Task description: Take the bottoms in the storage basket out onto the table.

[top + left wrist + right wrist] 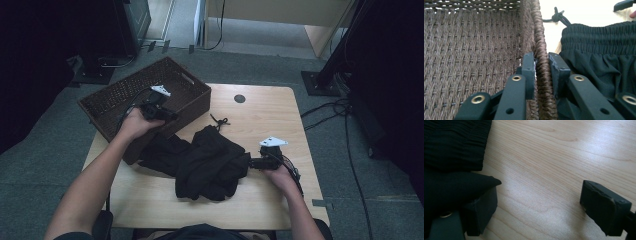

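A dark brown woven basket (192, 102) stands on the table's far left corner. My left gripper (167, 116) straddles its near wall; in the left gripper view the jaws (541, 62) stand one on each side of the braided rim (541, 37), pads pressed against it. A black garment (210, 162) with an elastic waistband (599, 32) and a knotted drawstring (557, 17) lies crumpled beside the basket. My right gripper (252, 162) rests at the garment's right edge. Its jaws (539, 192) stand wide apart over bare wood, and black cloth (454, 180) drapes over one of them.
The light wooden table (260, 110) has a round cable hole (239, 98) at the back. Cables (345, 130) trail on the grey floor to the right, and dark stands flank the table. Bare wood lies to the right of the garment.
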`<state>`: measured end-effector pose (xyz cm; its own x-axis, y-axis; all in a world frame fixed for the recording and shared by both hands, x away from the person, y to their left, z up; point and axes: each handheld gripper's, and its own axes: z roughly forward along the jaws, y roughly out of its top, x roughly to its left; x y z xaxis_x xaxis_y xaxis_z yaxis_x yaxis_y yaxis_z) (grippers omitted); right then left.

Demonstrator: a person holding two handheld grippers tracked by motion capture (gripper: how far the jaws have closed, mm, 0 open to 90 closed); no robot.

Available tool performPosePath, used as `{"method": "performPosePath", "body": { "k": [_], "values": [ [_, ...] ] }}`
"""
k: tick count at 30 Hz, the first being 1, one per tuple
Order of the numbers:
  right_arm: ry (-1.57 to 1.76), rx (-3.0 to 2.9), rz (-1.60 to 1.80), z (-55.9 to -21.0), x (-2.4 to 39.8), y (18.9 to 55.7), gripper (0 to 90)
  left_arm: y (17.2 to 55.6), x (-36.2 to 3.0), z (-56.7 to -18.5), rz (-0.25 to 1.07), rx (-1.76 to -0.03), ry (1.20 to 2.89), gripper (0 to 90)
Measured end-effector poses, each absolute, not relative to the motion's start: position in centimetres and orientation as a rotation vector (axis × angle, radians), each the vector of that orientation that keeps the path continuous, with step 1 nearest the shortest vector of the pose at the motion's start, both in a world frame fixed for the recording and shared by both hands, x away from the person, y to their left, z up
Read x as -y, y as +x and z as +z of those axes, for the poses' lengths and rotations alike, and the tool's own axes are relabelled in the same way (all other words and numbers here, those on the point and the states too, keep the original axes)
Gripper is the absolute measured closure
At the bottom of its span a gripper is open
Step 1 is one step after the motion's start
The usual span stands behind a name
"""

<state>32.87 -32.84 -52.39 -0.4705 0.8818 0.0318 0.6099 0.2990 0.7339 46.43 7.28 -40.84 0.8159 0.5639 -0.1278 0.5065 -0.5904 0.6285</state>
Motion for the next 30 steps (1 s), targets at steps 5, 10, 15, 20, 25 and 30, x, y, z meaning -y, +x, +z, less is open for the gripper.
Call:
{"method": "performPosePath", "body": {
  "k": [5,10,15,20,25,30],
  "values": [
    [1.337,-2.194,0.985,-52.4,32.8,32.9,14.2,46.5,-7.4,-40.9,0.091,-0.794,2.313,78.5],
    [1.338,-2.194,0.984,-52.4,32.8,32.9,14.2,46.4,-7.3,-40.8,0.110,-0.800,2.321,79.5],
    [1.340,-2.192,0.983,-52.4,32.8,32.9,14.2,46.5,-7.6,-40.8,0.142,-0.850,2.306,79.9],
    [1.340,-2.192,0.982,-52.4,32.8,32.9,14.2,46.6,-8.3,-40.8,0.162,-0.915,2.276,79.9],
    [1.340,-2.191,0.983,-52.4,32.8,32.9,14.2,47.0,-9.9,-40.8,0.206,-1.030,2.230,79.9],
    [1.340,-2.192,0.983,-52.4,32.8,32.9,14.2,47.3,-11.6,-40.8,0.248,-1.136,2.182,79.9]
  ]
}}
